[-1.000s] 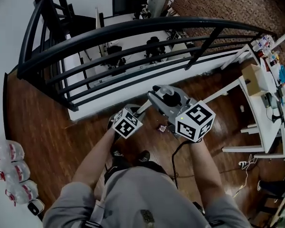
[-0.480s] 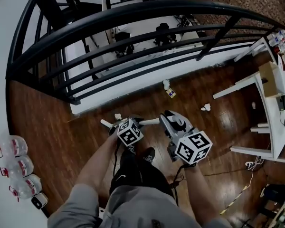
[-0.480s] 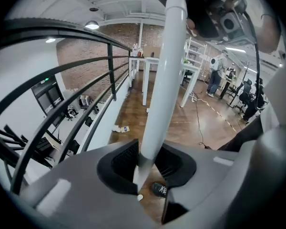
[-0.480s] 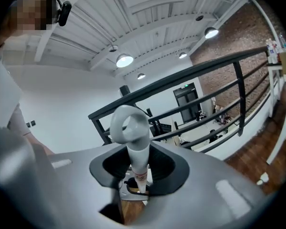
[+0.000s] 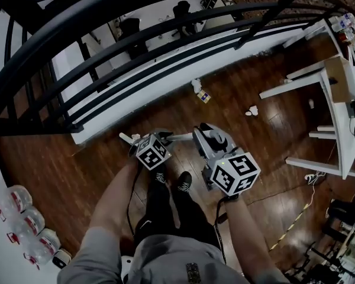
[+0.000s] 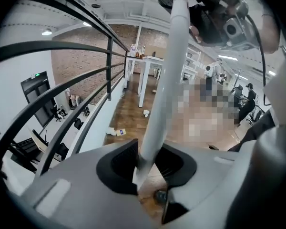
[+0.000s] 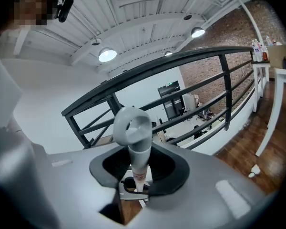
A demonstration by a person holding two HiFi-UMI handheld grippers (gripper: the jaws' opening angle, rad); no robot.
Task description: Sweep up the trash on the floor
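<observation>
Fingers (image 6: 117, 166), left gripper (image 6: 144, 166): clamped on the white handle (image 6: 164, 80), which runs up toward the right gripper (image 7: 139, 173).
Fingers, right: clenched just below the handle's looped end.
Trash (image 5: 200, 90): scraps on the wood floor (image 5: 94, 158) beside the railing (image 5: 41, 52) base; one more scrap (image 5: 250, 110) nearer the table (image 5: 293, 81).
Step, judged: bring the handle low, grip firm, and stroke from the railing inward so nothing slips under.
Views: only the head view places the scraps against both grippers. Only the left gripper view shows the handle's span. The sweeping end shows nowhere.
</observation>
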